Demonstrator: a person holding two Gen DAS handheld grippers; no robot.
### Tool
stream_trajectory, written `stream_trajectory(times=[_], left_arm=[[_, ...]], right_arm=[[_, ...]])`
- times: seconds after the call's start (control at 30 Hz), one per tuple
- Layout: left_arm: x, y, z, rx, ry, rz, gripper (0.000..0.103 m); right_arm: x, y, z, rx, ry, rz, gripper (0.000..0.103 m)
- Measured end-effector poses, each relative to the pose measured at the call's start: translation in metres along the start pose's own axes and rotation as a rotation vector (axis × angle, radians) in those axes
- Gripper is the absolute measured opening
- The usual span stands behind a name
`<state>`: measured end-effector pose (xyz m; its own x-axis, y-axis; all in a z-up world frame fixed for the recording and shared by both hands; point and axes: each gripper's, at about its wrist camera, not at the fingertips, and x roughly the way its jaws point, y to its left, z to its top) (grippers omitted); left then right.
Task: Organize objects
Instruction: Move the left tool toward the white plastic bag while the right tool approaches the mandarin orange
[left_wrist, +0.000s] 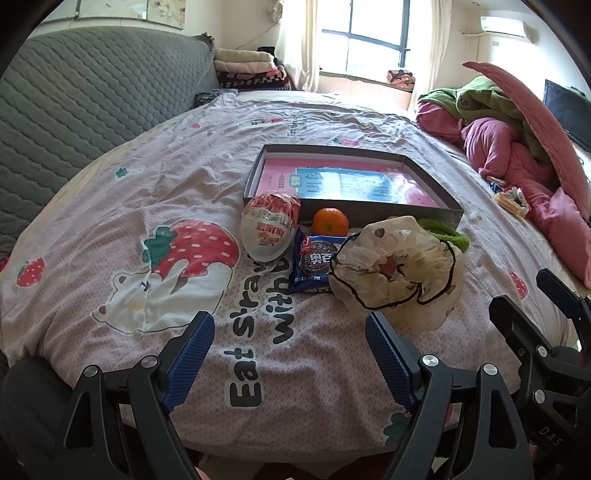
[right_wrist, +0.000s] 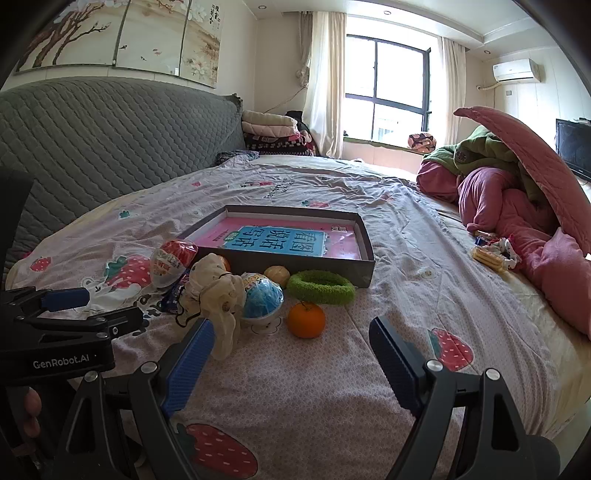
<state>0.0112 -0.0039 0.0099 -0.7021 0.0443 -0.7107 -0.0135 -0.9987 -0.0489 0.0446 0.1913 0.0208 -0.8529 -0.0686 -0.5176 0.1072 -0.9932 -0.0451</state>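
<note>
A shallow grey box (left_wrist: 369, 211) (right_wrist: 295, 268) lies on the bed with a pink and blue book inside. In front of it sit a red-and-white egg-shaped toy (left_wrist: 269, 225) (right_wrist: 173, 262), an orange (left_wrist: 330, 221), a blue cookie pack (left_wrist: 316, 264), a cream scrunchie (left_wrist: 399, 269) (right_wrist: 218, 291) and a green scrunchie (left_wrist: 447, 232) (right_wrist: 320, 287). The right wrist view also shows a blue egg toy (right_wrist: 262, 299), a small bun (right_wrist: 277, 274) and a nearer orange (right_wrist: 306, 319). My left gripper (left_wrist: 291, 332) (right_wrist: 114, 304) and right gripper (right_wrist: 291, 343) (left_wrist: 519, 290) both stand open and empty, short of the objects.
A grey quilted headboard (right_wrist: 110, 147) runs along the left. Pink and green bedding (right_wrist: 517, 192) is piled at the right, with snack packets (right_wrist: 491, 254) beside it. The strawberry-print sheet (right_wrist: 314, 398) is bare between the grippers and the objects.
</note>
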Motion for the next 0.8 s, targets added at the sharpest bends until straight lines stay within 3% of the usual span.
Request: stream_trajectory(times=[0.8], left_arm=[[0.0047, 0.0067, -0.0048, -0.015, 0.032, 0.007, 0.085]], right_arm=[[-0.0022, -0.0033, -0.0010, 0.019, -0.007, 0.029, 0.085]])
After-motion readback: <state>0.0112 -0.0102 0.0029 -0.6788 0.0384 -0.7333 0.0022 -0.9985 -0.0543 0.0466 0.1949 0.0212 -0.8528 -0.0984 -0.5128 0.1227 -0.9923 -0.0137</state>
